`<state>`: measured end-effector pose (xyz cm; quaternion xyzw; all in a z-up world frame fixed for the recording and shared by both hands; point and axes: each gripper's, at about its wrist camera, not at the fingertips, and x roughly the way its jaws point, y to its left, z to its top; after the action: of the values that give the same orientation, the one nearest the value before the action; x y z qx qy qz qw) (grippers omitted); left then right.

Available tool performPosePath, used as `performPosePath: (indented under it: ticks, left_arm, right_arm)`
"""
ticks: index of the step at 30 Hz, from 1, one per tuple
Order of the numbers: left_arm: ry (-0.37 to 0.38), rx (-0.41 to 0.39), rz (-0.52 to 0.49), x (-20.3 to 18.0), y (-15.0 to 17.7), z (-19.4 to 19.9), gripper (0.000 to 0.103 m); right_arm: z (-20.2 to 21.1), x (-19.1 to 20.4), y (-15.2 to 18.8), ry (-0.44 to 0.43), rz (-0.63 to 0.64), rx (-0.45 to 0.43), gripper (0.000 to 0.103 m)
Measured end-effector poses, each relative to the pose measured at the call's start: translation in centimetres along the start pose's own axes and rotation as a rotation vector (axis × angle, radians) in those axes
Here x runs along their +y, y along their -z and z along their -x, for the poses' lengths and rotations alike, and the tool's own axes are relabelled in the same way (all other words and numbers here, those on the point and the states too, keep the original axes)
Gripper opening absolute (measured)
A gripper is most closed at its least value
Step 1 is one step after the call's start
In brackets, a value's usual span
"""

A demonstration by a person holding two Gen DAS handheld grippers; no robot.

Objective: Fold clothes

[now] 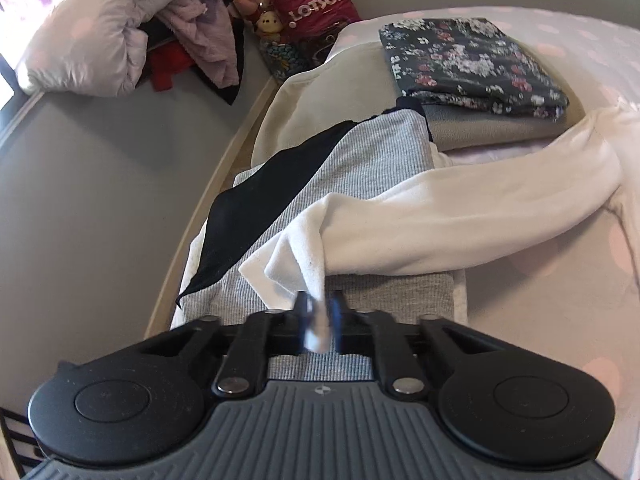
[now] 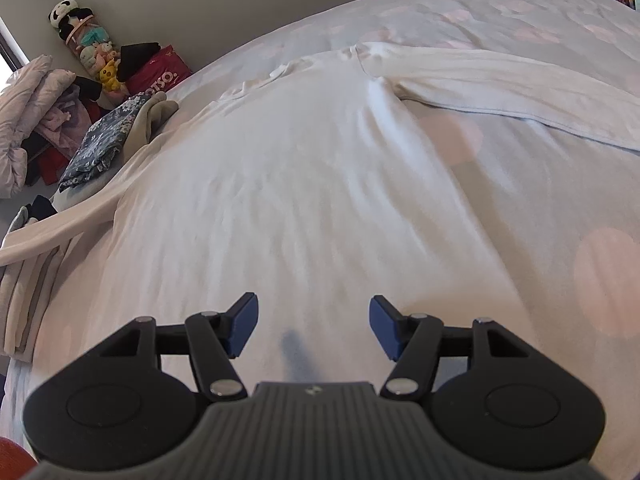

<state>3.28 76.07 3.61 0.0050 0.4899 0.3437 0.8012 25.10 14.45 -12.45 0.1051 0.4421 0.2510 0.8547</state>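
Lying flat on the dotted bedsheet [image 2: 560, 32], the white long-sleeved shirt [image 2: 288, 184] runs lengthwise away from the right gripper [image 2: 312, 328], neckline at the far end. That gripper hovers over the hem, fingers spread wide. The left gripper [image 1: 318, 320] pinches the cuff of the left sleeve [image 1: 460, 204], which stretches rightward across a grey folded garment [image 1: 360, 152].
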Motion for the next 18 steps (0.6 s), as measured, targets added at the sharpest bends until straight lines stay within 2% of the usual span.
performPosePath:
  ticks: [6,9,18]
  left_arm:
    - [0.043,-0.016,0.000,-0.2,-2.6,4.0,0.003]
    - [0.071,-0.032,-0.035,-1.6,-4.1,6.9,0.002]
    - [0.283,-0.091,-0.108,-10.0,-9.6,15.7,0.002]
  right_arm:
    - [0.0,0.5,-0.1,-0.006,0.028,-0.008,0.065]
    - [0.3,0.5,-0.1,-0.017,0.028,-0.017,0.065]
    - [1.0,-0.5,-0.4,-0.073,-0.035,-0.036,0.065]
